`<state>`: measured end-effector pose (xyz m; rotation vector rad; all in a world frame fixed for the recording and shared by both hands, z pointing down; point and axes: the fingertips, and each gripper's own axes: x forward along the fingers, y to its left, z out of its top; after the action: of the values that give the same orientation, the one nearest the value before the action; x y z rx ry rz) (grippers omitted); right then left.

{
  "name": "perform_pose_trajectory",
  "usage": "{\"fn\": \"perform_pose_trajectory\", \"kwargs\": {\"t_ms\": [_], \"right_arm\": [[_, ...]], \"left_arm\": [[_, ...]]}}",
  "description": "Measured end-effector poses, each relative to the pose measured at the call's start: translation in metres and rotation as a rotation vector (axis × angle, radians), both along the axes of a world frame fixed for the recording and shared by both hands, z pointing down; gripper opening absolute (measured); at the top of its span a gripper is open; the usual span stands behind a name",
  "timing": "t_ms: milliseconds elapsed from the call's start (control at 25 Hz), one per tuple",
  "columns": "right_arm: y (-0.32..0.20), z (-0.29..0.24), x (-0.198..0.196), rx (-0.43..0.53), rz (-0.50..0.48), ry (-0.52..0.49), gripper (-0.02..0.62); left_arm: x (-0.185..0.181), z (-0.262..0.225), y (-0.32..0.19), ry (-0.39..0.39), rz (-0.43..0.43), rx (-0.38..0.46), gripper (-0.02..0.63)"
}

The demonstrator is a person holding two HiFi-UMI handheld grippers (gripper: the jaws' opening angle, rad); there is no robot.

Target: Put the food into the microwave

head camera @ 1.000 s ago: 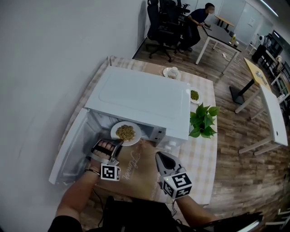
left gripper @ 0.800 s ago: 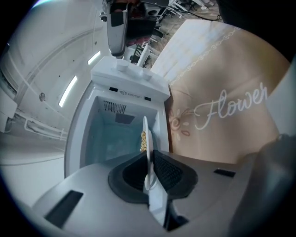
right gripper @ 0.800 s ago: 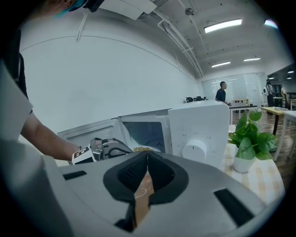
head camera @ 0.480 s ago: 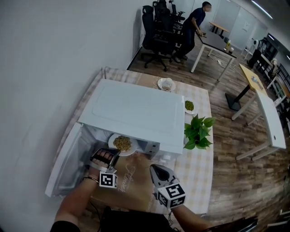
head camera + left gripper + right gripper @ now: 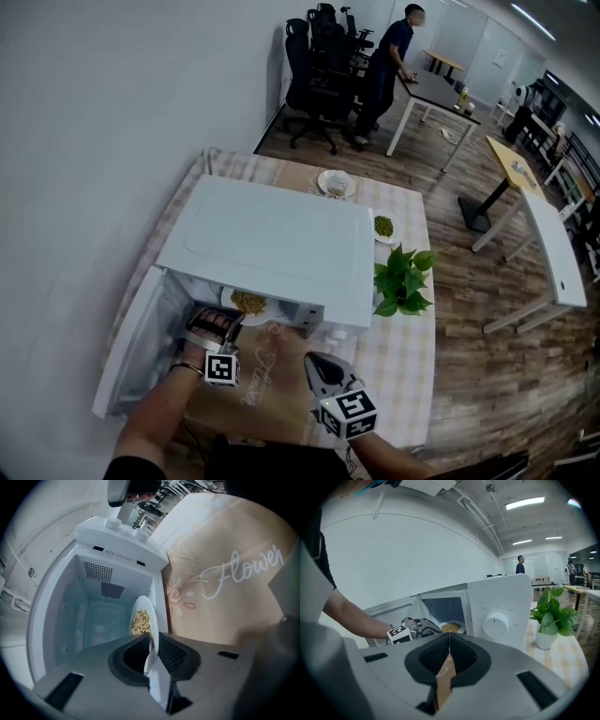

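Note:
A white plate of yellowish food (image 5: 246, 303) sits in the mouth of the white microwave (image 5: 272, 244), partly under its top. My left gripper (image 5: 232, 322) grips the plate's near rim. In the left gripper view the plate (image 5: 143, 620) stands on edge over the cavity (image 5: 93, 616), and its rim lies between the pads of the left gripper (image 5: 152, 641), whose jaws are opening. My right gripper (image 5: 312, 362) hovers shut over the brown mat (image 5: 258, 384) in front of the microwave. In the right gripper view the right gripper (image 5: 449, 637) holds nothing, and the food (image 5: 450, 628) shows inside the open microwave.
The microwave door (image 5: 127, 347) hangs open to the left. A potted plant (image 5: 401, 281) stands right of the microwave. Two more plates (image 5: 335, 182) (image 5: 383, 226) lie behind it on the checked tablecloth. A person (image 5: 384, 56) stands by desks and chairs far back.
The left gripper has carried the plate forward and lower, so more of it now lies inside the microwave. The right gripper has hardly moved.

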<state>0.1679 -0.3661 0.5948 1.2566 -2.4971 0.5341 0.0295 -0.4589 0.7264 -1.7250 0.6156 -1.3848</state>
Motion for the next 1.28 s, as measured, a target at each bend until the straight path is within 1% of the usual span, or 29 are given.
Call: {"fn": "perform_pose_trajectory", "kwargs": {"t_ms": [120,200,440,640,760,840,920,1040,1080,1120,1160,1280], "right_arm": [[0.003,0.0,0.0,-0.008,0.007,0.003,0.009],[0.005,0.001,0.0,-0.016,0.014,0.007,0.009],[0.014,-0.001,-0.002,-0.037,0.029,0.019,0.009],[0.021,-0.007,0.0,-0.048,0.05,0.027,0.009],[0.025,-0.009,0.0,-0.054,0.059,0.03,0.009],[0.027,-0.009,0.001,-0.058,0.067,0.032,0.009],[0.028,-0.01,0.001,-0.058,0.073,0.032,0.009],[0.03,-0.012,-0.002,-0.051,0.076,0.026,0.009],[0.03,-0.013,-0.003,-0.049,0.078,0.025,0.009],[0.031,-0.014,-0.004,-0.049,0.079,0.024,0.009],[0.032,-0.014,-0.004,-0.049,0.081,0.023,0.009],[0.034,-0.014,-0.004,-0.049,0.086,0.02,0.009]], "left_arm": [[0.0,-0.002,-0.004,-0.007,0.015,0.003,0.057],[0.0,-0.002,-0.006,-0.002,0.016,-0.012,0.058],[0.004,-0.005,-0.006,0.021,0.03,-0.079,0.071],[0.004,-0.002,-0.002,0.023,0.028,-0.134,0.114],[0.007,-0.002,0.004,0.032,0.034,-0.176,0.121],[0.009,-0.003,0.007,0.035,0.04,-0.185,0.131],[0.009,-0.006,0.008,0.045,0.041,-0.171,0.14],[0.009,-0.012,0.016,0.072,0.057,-0.168,0.137],[0.009,-0.012,0.019,0.072,0.067,-0.17,0.12],[0.01,-0.012,0.02,0.066,0.075,-0.167,0.085],[0.01,-0.013,0.02,0.058,0.079,-0.162,0.066],[0.009,-0.013,0.015,0.055,0.068,-0.163,0.038]]}}
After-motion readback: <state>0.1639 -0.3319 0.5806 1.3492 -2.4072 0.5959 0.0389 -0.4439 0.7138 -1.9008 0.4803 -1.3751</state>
